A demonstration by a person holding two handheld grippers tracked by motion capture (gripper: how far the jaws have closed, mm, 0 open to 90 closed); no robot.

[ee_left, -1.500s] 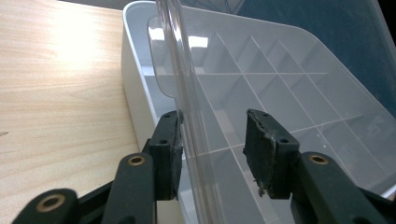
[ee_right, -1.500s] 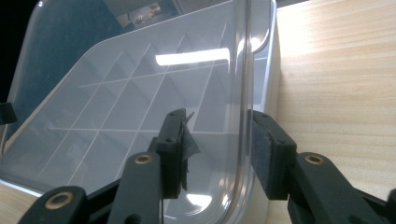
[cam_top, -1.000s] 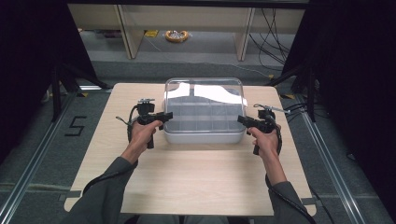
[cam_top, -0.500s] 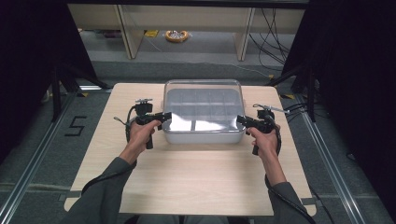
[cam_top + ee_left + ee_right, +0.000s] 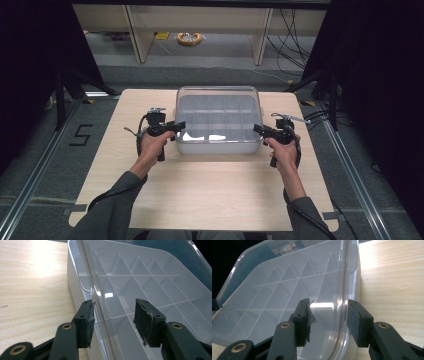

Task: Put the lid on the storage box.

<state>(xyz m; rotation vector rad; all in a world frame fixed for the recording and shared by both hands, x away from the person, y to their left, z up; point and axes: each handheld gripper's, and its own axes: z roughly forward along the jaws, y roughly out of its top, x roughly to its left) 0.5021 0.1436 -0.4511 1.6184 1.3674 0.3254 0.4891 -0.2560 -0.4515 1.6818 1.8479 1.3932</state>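
A clear plastic box (image 5: 218, 120) with several compartments stands on the wooden table (image 5: 210, 190), its see-through lid (image 5: 140, 282) lying flat on it. My left gripper (image 5: 179, 125) is at the box's front left corner. Its jaws have just been opening and now straddle the lid's rim (image 5: 96, 293), the left pad close to the rim and the right pad clear above the lid. My right gripper (image 5: 256, 129) is at the front right corner. It too stands open (image 5: 328, 317) astride the lid's (image 5: 287, 290) curved edge, with a gap on both sides.
Bare tabletop lies in front of the box and on either side of it. Behind the table are wooden shelf legs, cables and a yellow ring-shaped thing (image 5: 189, 38) on the floor. Dark curtains flank the table.
The lid, tilted up and catching glare a second ago, has come down flat on the box. The left jaws have spread apart. Both hands stay at the box's front corners.
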